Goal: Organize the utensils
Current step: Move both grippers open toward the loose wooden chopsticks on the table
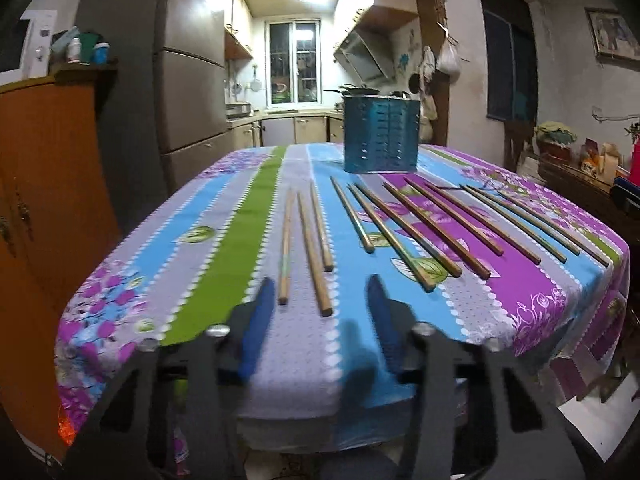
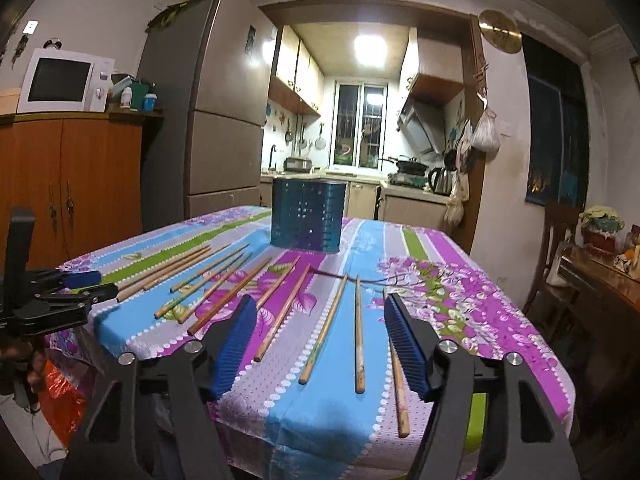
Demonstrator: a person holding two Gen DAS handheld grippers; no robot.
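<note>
Nearest in the left wrist view, the left gripper (image 1: 322,290) stands wide apart and holds nothing, its blue pads (image 1: 256,332) hanging above the near edge of the table (image 1: 120,308), which is covered by a cloth striped in blue, green, grey and purple with flower prints. Just ahead, at 12 o'clock, lie the first three chopsticks (image 1: 314,254): pale, bare wood, thin and straight, one with a greenish band near its thick end. The rest fan out toward 1 and 2 o'clock, darker brown, lying side by side and nearly parallel, thick ends toward the camera. In the right wrist view, the right gripper (image 2: 320,310) is also spread wide and empty, its ribbed blue pads (image 2: 236,344) flanking four chopsticks that run toward 12 o'clock; one of them passes partly under the right-hand pad. The left gripper shows at 9 o'clock in this view, over the table's left corner. Beyond the chopsticks, at 12 o'clock near the far side of the table, stands the holder (image 2: 307,214): an upright blue metal container, shiny, pierced with rows of small slots and holes. Past it are a tall fridge (image 2: 212,120) at 11 o'clock and a lit kitchen (image 2: 360,128).
</note>
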